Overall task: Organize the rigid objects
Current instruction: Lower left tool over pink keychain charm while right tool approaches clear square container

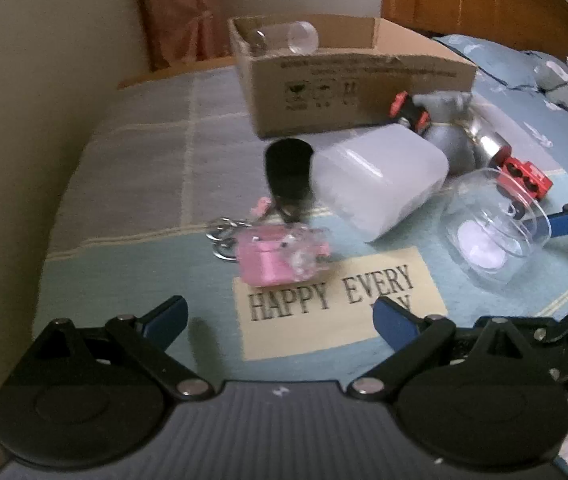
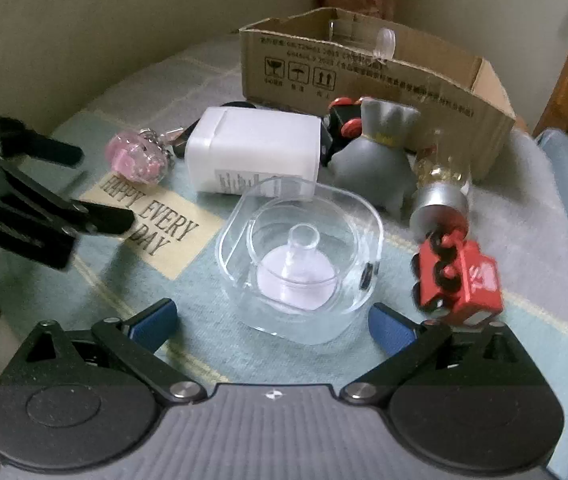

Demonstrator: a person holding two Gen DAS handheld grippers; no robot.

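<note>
Several rigid objects lie on a bed in front of an open cardboard box (image 1: pixel 347 80) (image 2: pixel 363 68). A pink keychain charm (image 1: pixel 276 256) (image 2: pixel 136 158) lies just ahead of my open, empty left gripper (image 1: pixel 280 320). A white plastic bottle (image 1: pixel 375 176) (image 2: pixel 256 148) lies on its side behind it. A clear square container (image 2: pixel 299 256) (image 1: pixel 491 224) sits just ahead of my open, empty right gripper (image 2: pixel 272 322). A red toy train (image 2: pixel 459 280) (image 1: pixel 523 174), a grey pouch-shaped figure (image 2: pixel 379 160) and a bulb-shaped item (image 2: pixel 439 192) lie to the right.
The box holds a clear cup (image 1: pixel 299 36). A black object (image 1: pixel 287 172) lies by the bottle. A cream wall (image 1: pixel 44 80) borders the bed on the left; a wooden headboard (image 1: pixel 475 0) stands behind. The left gripper shows in the right wrist view (image 2: pixel 44 200).
</note>
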